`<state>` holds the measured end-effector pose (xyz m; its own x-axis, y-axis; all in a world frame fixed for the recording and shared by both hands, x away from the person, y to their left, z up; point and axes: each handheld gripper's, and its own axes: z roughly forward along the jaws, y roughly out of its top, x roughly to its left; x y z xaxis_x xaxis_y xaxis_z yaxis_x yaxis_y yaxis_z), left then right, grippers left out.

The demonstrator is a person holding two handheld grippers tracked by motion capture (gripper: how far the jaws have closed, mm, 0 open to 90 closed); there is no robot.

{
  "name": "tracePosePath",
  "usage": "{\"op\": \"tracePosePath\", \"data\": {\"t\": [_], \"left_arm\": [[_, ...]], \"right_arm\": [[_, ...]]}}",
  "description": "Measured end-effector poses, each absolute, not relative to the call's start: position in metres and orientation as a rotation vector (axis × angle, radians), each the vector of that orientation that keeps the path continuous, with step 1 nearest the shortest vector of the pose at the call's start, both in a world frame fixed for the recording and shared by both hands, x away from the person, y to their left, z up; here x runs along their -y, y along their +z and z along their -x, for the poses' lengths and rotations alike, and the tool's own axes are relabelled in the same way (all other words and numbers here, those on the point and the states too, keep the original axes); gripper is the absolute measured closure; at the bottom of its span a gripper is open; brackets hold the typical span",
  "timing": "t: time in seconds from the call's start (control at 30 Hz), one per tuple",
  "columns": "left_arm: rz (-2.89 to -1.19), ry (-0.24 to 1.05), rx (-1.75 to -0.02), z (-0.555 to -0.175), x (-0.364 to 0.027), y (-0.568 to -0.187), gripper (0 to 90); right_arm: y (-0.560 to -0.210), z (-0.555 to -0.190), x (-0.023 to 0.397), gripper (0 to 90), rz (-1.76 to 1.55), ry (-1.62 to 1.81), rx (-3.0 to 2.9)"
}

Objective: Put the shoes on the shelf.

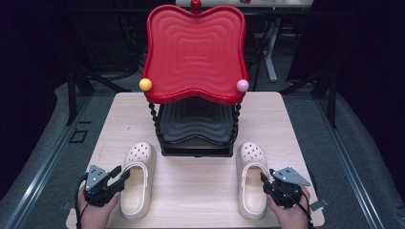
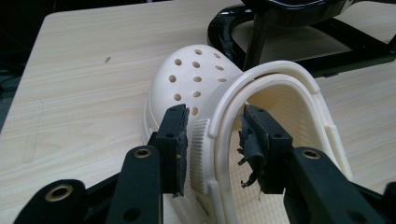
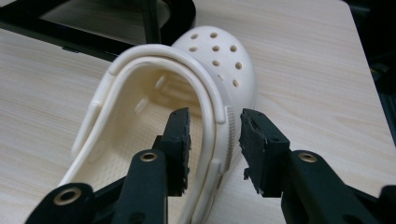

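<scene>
Cream foam clogs, two of them, lie on the pale wood worktop, toes pointing to the far edge. Left clog sits near the near-left corner, right clog near the near-right corner, well apart, w/ a black rack base between and just beyond the toes. Rack carries a red wavy tray up top; yellow ball and pink ball at its front corners.

Left gripper: fingers straddle the clog's outer side wall at the strap, one outside, one inside, small gaps both sides, not pressing. Right gripper: same on the right clog's outer wall, fingers apart, no squeeze. Both clogs rest flat on the worktop.
</scene>
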<state>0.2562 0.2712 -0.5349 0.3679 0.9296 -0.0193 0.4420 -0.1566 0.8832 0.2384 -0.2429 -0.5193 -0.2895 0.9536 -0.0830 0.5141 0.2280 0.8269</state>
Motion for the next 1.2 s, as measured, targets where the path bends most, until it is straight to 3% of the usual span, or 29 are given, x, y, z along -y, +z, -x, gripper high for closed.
{"op": "tracePosePath", "data": {"t": [0.6, 0.77, 0.87, 1.2], "left_arm": [[-1.872, 0.783, -1.153, -0.264, -0.258, -0.531, 60.6], [-1.941, 0.820, -1.128, -0.269, -0.255, -0.532, 64.6], [-1.963, 0.834, -1.120, -0.271, -0.254, -0.532, 65.7], [-1.969, 0.812, -1.134, -0.275, -0.253, -0.531, 66.0]], "right_arm": [[-0.509, -0.250, 0.228, 64.4, -1.172, 0.799, -1.981], [-0.515, -0.258, 0.228, 71.6, -1.176, 0.731, -1.994], [-0.515, -0.258, 0.230, 71.6, -1.188, 0.749, -1.993], [-0.519, -0.260, 0.231, 72.9, -1.201, 0.767, -1.985]]}}
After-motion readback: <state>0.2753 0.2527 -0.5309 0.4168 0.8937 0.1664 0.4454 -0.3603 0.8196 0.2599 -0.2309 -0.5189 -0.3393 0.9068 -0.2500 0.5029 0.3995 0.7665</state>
